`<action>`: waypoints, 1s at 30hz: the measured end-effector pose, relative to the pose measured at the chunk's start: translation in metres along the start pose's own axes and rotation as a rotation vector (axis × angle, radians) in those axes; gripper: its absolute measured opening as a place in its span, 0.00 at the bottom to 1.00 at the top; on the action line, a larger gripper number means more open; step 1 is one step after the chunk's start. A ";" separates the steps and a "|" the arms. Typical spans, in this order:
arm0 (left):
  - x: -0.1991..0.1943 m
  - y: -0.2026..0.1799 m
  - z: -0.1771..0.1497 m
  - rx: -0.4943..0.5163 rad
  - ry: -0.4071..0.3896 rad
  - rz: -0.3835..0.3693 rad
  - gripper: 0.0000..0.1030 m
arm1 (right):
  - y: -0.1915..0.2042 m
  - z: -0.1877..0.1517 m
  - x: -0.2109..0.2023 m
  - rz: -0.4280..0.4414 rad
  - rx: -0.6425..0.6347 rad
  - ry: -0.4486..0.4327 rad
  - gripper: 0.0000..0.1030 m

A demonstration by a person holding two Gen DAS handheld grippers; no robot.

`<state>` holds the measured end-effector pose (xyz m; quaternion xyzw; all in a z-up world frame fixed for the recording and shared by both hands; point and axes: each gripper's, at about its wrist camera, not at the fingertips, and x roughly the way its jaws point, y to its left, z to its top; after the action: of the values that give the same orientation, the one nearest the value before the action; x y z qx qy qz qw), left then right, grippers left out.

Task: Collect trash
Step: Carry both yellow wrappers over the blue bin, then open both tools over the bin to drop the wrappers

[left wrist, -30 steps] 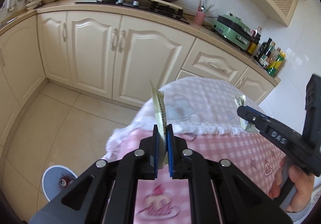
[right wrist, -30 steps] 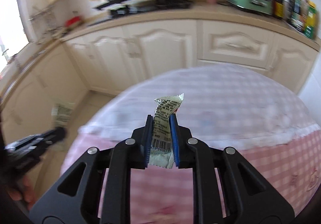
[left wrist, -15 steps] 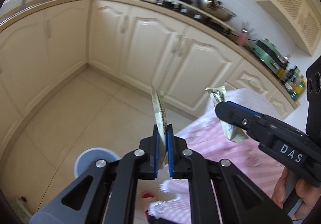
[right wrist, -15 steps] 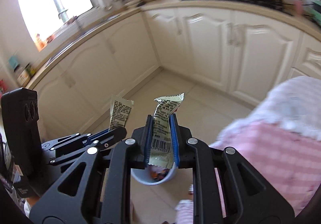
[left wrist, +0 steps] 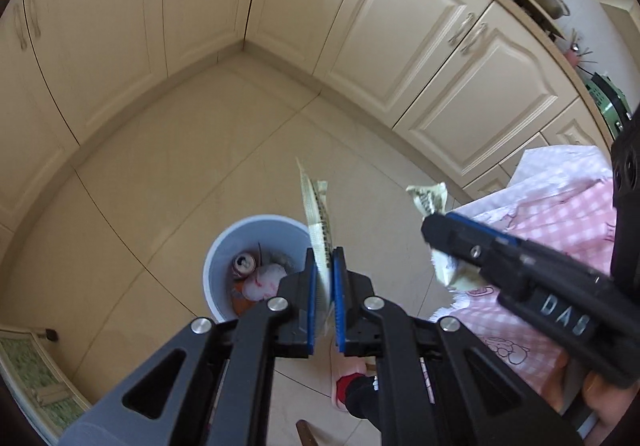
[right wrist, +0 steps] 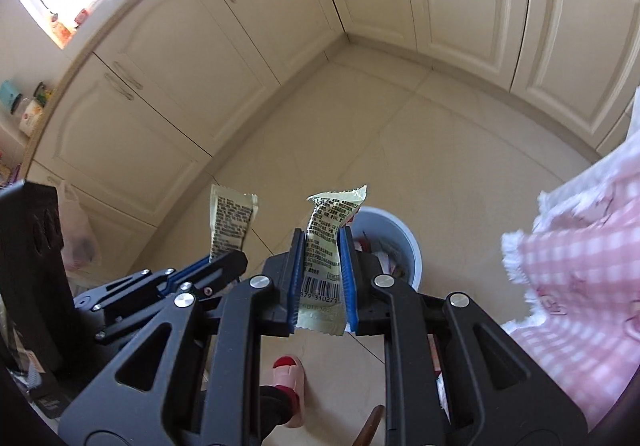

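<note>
Cream cabinet doors (left wrist: 420, 46) meet in a corner over beige floor tiles (left wrist: 168, 182). On the tiles stands a pale blue trash bin (left wrist: 218, 258) holding a drink can (left wrist: 244, 265) and crumpled scraps. The left gripper (left wrist: 324, 258) hangs just above the bin's right rim, its blue pads pinching a yellow-green snack wrapper (left wrist: 316, 214) edge-on, most of it sticking up past the fingertips. To its right, the right gripper (right wrist: 322, 242) clamps a second snack wrapper (right wrist: 326, 246), barcode toward the camera, top end above the pads, the bin behind it. A pink checked tablecloth (right wrist: 580, 278) hangs at far right.
</note>
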<state>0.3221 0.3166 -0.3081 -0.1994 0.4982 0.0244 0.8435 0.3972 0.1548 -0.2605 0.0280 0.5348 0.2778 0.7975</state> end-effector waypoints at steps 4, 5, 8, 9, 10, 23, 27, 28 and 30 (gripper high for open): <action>0.021 0.013 0.004 -0.049 -0.010 -0.030 0.33 | -0.007 -0.005 0.019 -0.010 0.022 0.018 0.17; 0.025 0.014 0.005 -0.056 -0.007 -0.013 0.41 | -0.007 -0.005 0.024 -0.010 0.029 0.023 0.17; 0.031 0.020 0.003 -0.068 -0.007 0.005 0.47 | -0.013 -0.007 0.033 -0.012 0.042 0.032 0.17; 0.032 0.022 0.003 -0.074 -0.005 0.005 0.48 | -0.015 -0.008 0.036 -0.015 0.044 0.035 0.17; 0.033 0.025 0.002 -0.081 -0.004 0.012 0.51 | -0.015 -0.009 0.037 -0.015 0.045 0.039 0.17; 0.023 0.040 -0.011 -0.095 -0.003 0.090 0.62 | -0.010 -0.011 0.055 0.003 0.051 0.065 0.20; 0.017 0.042 -0.012 -0.097 -0.007 0.092 0.63 | -0.005 -0.009 0.053 0.026 0.043 0.060 0.22; 0.015 0.042 -0.012 -0.100 -0.010 0.091 0.63 | -0.004 -0.009 0.053 0.027 0.042 0.059 0.23; 0.011 0.044 -0.011 -0.102 -0.011 0.089 0.64 | -0.002 -0.008 0.049 0.029 0.040 0.047 0.29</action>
<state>0.3078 0.3510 -0.3362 -0.2198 0.5000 0.0883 0.8330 0.4049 0.1741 -0.3058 0.0451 0.5585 0.2794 0.7797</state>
